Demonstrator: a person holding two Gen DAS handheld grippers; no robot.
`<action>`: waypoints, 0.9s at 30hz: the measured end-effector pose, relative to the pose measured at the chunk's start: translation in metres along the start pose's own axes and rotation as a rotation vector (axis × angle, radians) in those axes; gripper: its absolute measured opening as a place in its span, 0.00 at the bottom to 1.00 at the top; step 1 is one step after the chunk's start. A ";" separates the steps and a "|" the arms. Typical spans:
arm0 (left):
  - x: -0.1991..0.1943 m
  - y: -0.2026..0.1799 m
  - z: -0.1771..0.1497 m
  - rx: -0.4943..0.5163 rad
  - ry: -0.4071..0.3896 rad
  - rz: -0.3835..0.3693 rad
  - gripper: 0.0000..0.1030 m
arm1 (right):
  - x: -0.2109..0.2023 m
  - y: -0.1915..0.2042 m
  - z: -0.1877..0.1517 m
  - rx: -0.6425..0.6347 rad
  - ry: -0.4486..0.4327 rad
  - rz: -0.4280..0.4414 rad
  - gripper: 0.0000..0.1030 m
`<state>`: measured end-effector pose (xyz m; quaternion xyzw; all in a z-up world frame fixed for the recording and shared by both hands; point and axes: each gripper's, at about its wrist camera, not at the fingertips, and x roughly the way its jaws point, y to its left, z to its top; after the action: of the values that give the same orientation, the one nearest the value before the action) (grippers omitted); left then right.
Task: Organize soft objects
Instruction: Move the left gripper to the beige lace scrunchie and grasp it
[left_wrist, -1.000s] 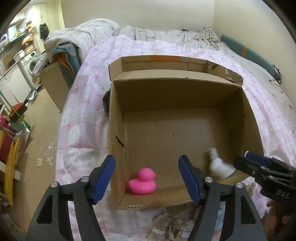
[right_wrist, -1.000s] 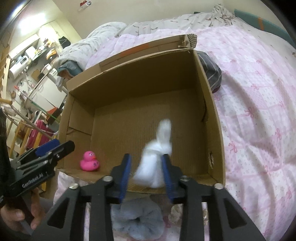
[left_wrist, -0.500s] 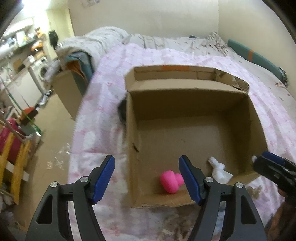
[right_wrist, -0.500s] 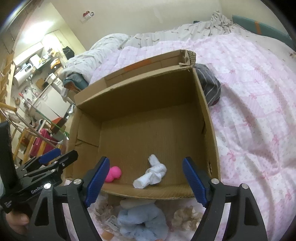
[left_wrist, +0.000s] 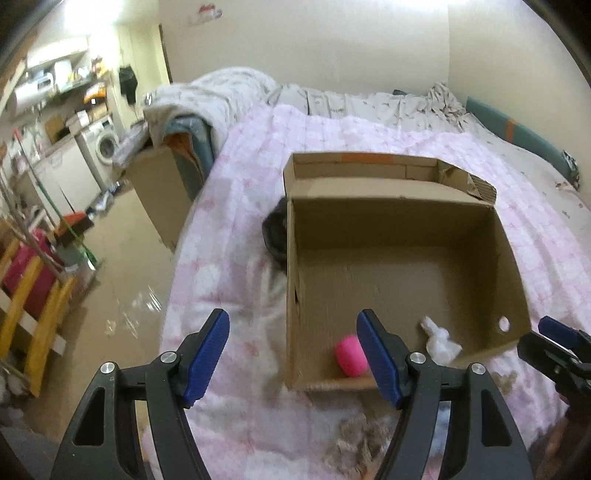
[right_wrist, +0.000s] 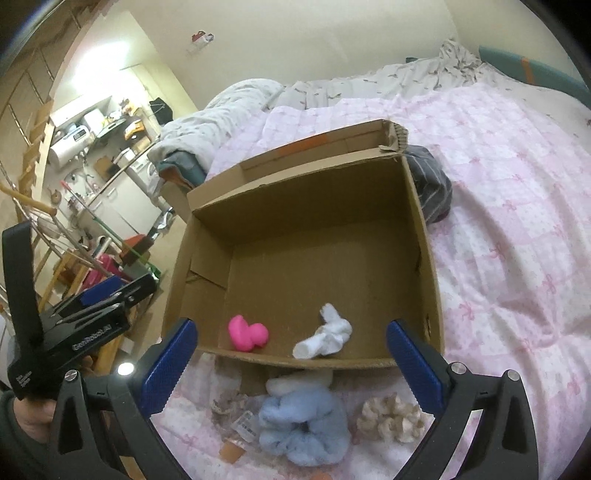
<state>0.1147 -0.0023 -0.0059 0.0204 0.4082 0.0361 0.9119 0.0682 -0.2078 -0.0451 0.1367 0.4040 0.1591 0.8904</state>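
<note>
Along the lower edge of the right wrist view our right tongs (right_wrist: 291, 362) have just been opening and stand released, nothing between them, because the white rolled sock (right_wrist: 323, 338) now lies inside the brown cardboard box (right_wrist: 430, 266) beside the pink rubber duck (right_wrist: 246, 333). Our left tongs (left_wrist: 291, 356) hang parted and empty too, over the pink quilted bed (left_wrist: 236, 236). We judge the fluffy blue scrunchie (right_wrist: 303, 430) and beige scrunchie (right_wrist: 391, 415), waiting below the box's near wall, go in next.

Two black plastic grippers, the left gripper (left_wrist: 293, 356) and right gripper (right_wrist: 291, 365), carry ribbed blue pads (right_wrist: 168, 369), silver screws (left_wrist: 415, 357) and white lettering; a grey sleeve (right_wrist: 14, 435) shows.
</note>
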 end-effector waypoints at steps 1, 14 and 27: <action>-0.001 0.003 -0.003 -0.007 0.007 0.001 0.67 | -0.002 0.000 -0.002 0.001 -0.002 -0.027 1.00; -0.028 0.011 -0.035 -0.018 0.009 -0.004 0.67 | -0.023 0.011 -0.039 0.024 0.049 -0.174 1.00; -0.025 0.018 -0.051 -0.015 0.046 0.001 0.67 | -0.029 0.005 -0.049 0.041 0.047 -0.233 1.00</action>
<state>0.0596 0.0141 -0.0202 0.0129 0.4287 0.0398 0.9025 0.0122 -0.2091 -0.0548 0.1032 0.4412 0.0492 0.8901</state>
